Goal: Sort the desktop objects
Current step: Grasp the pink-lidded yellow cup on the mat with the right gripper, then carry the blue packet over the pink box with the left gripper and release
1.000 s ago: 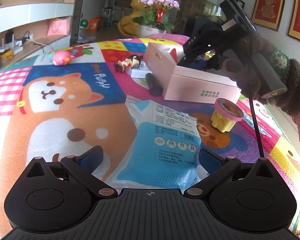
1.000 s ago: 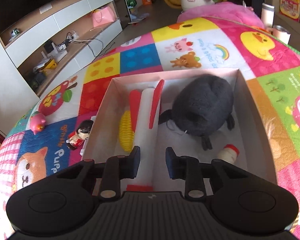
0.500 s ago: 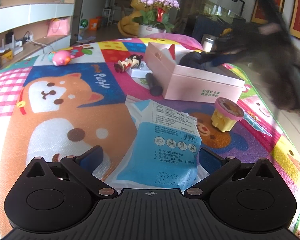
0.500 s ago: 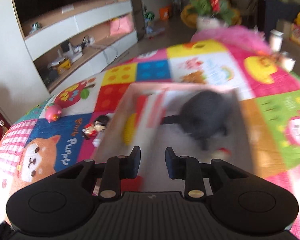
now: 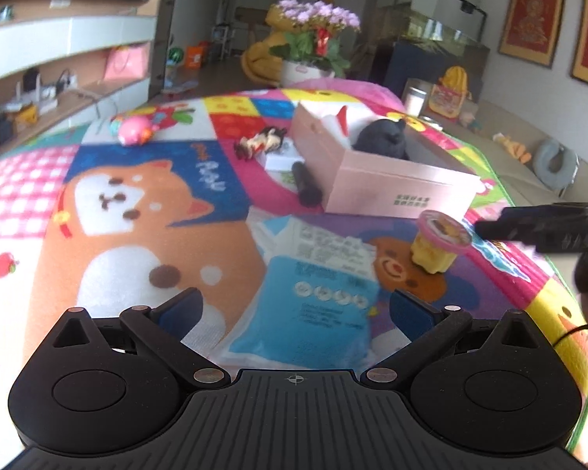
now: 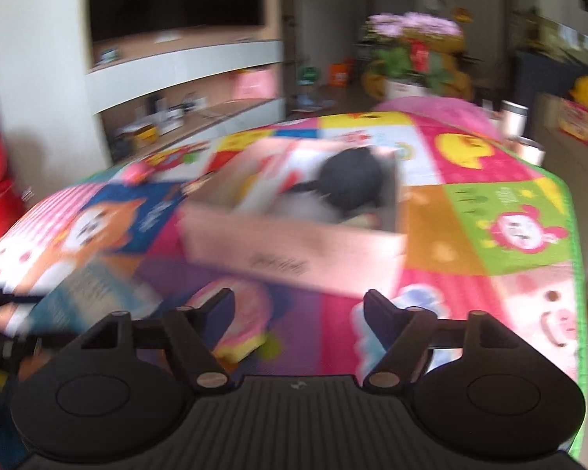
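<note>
left gripper [image 5: 294,305] spread wide over blue packet [image 5: 305,301], gripping nothing. right gripper [image 6: 298,305] gaped empty near yellow cup [image 6: 235,337], pink box [image 6: 294,243] beyond.

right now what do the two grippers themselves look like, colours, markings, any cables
Both are matte black plastic. Each has a ribbed central body with a small crosshair mark, two rounded housings with circular discs, and linkage arms with silver pivot pins. The left gripper has blue finger pads; the right gripper's look dark through blur. A thin black cable runs at the left view's right edge.
</note>
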